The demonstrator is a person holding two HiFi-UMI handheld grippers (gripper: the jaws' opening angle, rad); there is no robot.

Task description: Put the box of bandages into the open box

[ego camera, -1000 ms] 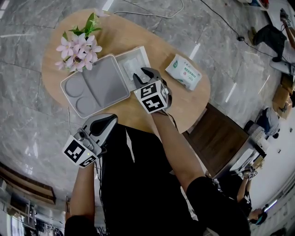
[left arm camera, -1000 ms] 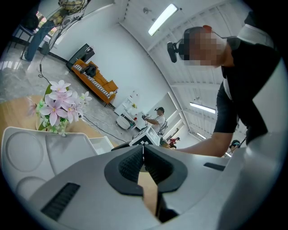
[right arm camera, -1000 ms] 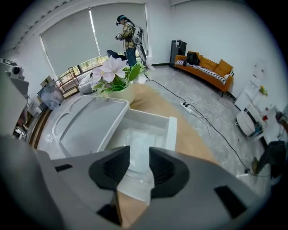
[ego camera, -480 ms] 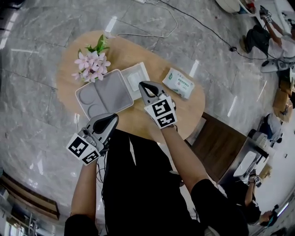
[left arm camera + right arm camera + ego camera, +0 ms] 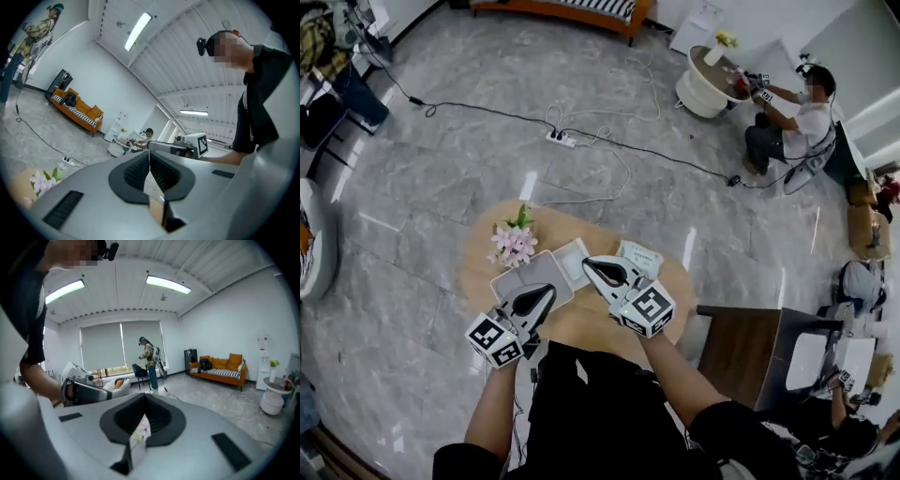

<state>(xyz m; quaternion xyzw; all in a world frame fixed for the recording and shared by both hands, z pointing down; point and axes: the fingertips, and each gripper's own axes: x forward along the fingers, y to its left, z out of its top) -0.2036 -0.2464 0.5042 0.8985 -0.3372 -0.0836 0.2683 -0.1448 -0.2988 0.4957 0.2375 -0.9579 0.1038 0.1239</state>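
While left tool [image 5: 550, 290] and right tool [image 5: 587, 262] hover closed, empty, one packet [image 5: 639, 256] lies on one table [image 5: 478, 274].

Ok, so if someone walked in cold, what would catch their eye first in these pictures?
First come the two marker-cubed tools in the middle of the head view. The left gripper and right gripper are both shut with nothing between them, held over a small oval wooden table. Next come the pink flowers on the table's left side, beside a grey tray.
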